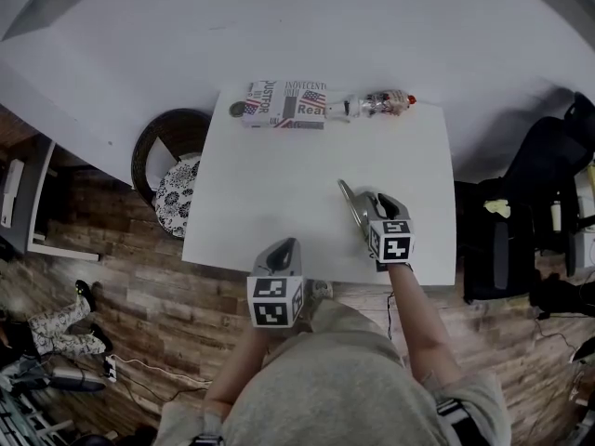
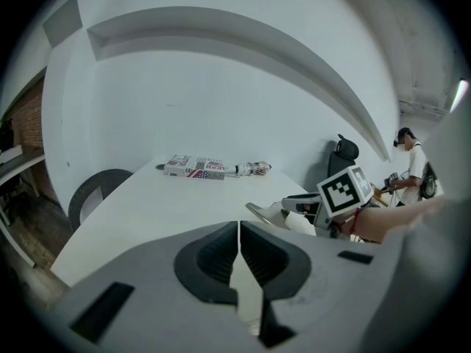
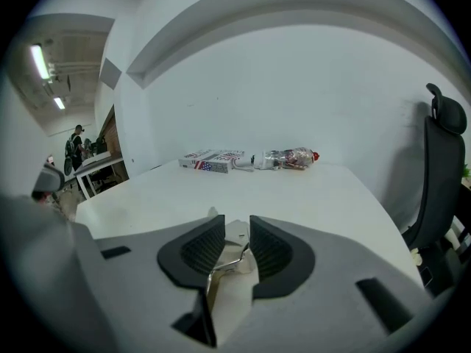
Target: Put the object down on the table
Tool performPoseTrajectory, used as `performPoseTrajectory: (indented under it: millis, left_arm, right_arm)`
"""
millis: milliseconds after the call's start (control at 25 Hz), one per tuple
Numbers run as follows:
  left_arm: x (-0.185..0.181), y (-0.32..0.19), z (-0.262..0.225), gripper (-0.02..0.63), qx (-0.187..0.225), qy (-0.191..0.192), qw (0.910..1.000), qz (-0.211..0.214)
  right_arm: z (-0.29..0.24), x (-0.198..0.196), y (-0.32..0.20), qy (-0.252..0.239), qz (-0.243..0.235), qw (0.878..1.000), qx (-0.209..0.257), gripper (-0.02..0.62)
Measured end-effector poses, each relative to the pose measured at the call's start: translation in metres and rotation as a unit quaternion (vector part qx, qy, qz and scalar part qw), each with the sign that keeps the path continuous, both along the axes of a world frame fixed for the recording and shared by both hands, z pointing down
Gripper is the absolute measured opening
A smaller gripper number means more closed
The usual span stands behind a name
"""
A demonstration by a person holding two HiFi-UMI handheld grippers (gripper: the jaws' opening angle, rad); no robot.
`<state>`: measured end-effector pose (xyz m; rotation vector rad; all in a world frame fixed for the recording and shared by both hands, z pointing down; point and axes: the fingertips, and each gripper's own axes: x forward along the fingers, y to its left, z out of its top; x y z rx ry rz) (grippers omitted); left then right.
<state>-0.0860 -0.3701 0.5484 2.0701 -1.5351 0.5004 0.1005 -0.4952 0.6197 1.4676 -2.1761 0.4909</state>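
A crumpled silvery packet [image 1: 350, 203] lies on the white table [image 1: 260, 193] right of centre. My right gripper [image 1: 364, 212] stands over its near end. In the right gripper view the packet [image 3: 234, 235] sits in the gap between the two pads, and the jaws of that gripper [image 3: 237, 245] stand apart and open around it. Whether a pad still brushes the foil I cannot tell. My left gripper [image 1: 284, 249] hovers at the table's front edge, to the left. Its pads [image 2: 221, 256] meet with nothing between them, and it sees the packet [image 2: 259, 213] off to its right.
A printed box [image 1: 284, 105] and a plastic bottle with a red cap [image 1: 376, 103] lie along the table's far edge. A round dark seat [image 1: 172, 151] stands at the left of the table, and a black office chair [image 1: 521, 212] at the right.
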Motion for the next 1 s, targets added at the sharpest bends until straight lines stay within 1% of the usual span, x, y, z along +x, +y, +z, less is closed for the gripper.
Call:
performPoseTrajectory:
  millis: [200,400,800,1000]
  left_arm:
    - [-0.002,0.019,-0.007,0.012,0.011,0.003,0.9999,0.004]
    - [-0.009,0.045,-0.011,0.012,0.018,0.004,0.9998,0.004]
    - [-0.023,0.112,-0.016,0.012,0.036,0.008,0.9993,0.003]
    - [-0.026,0.144,-0.021,0.012,0.047,0.009,0.9988,0.006]
  right_arm:
    - [-0.019,-0.004,0.025,-0.011,0.002,1.0,0.015,0.106]
    - [-0.041,-0.018,0.061,-0.028,-0.003,0.999,0.032,0.098]
    - [-0.08,-0.045,0.154,-0.053,-0.019,0.996,0.071,0.011]
    - [-0.096,-0.053,0.199,-0.063,-0.02,0.994,0.084,0.0]
